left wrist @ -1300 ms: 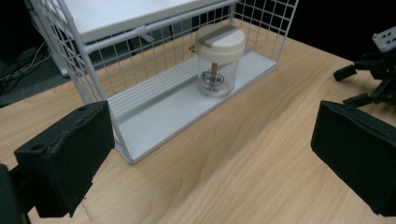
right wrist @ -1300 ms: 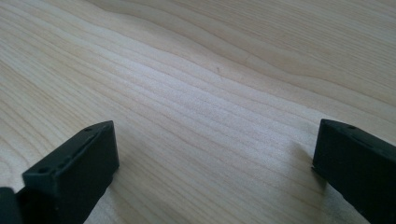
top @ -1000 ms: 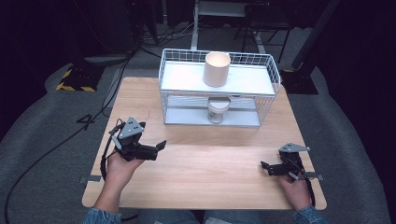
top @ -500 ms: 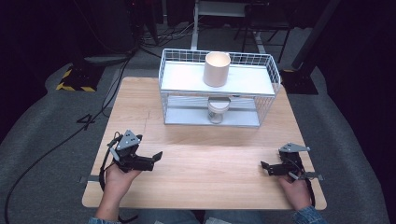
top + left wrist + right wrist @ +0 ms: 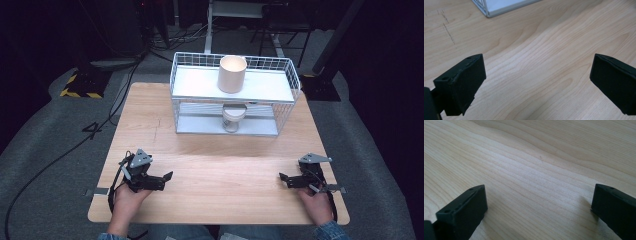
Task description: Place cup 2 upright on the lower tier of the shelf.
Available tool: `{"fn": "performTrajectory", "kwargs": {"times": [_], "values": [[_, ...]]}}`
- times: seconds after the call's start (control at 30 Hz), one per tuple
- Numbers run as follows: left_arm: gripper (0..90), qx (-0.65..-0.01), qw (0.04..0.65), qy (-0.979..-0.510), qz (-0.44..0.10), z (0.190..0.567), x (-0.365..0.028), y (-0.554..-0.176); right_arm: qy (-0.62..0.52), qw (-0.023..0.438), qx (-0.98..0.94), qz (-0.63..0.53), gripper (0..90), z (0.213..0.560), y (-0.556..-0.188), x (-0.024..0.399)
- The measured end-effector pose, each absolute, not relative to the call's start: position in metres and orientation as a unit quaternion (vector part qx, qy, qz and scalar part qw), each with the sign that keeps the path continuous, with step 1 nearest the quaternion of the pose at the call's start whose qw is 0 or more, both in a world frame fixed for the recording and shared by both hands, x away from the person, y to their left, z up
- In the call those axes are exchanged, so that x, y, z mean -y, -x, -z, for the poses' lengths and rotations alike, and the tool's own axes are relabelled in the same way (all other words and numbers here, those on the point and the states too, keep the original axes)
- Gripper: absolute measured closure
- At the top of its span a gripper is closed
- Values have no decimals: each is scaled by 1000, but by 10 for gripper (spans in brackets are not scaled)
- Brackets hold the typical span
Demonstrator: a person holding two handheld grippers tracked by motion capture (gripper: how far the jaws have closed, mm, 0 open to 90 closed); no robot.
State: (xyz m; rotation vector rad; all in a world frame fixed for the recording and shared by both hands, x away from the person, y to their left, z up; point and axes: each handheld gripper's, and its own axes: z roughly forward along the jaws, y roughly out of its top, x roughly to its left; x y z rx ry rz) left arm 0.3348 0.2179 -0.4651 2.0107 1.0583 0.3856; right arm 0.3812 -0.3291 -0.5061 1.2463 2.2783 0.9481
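Both grippers rest low on the wooden desk, jaws spread wide and empty: the left gripper at lower left, the right gripper at lower right. A beige cup stands atop the white wire rack at upper centre, well apart from both.

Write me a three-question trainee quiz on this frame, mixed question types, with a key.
1. True or false: the left gripper holds the cup.
2. Where does the cup stand? A) on the rack's top shelf B) on the table C) on the floor
3. Fill in: under the top shelf, on the lower shelf, stands a small ____.

Key
1. False: in the left gripper view its jaws stand wide apart over bare wood, and the cup is far off on the rack.
2. A.
3. Jar. It sits almost straight below the cup. The right gripper is open too, resting near the table's near edge.
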Motion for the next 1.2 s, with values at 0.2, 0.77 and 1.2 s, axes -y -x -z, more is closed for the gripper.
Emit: {"fn": "performTrajectory", "kwargs": {"times": [0.2,0.77,1.2], "values": [[10,-429,388,-803,-148,479,-219,-337,-443,188,-809,-337,3,506,-381,329],[11,-427,324,-829,-158,502,-214,-341,-443,188,-809,-337,3,506,-381,329],[0,-455,317,-817,-160,506,-217,-345,-443,188,-809,-337,3,506,-381,329]]}}
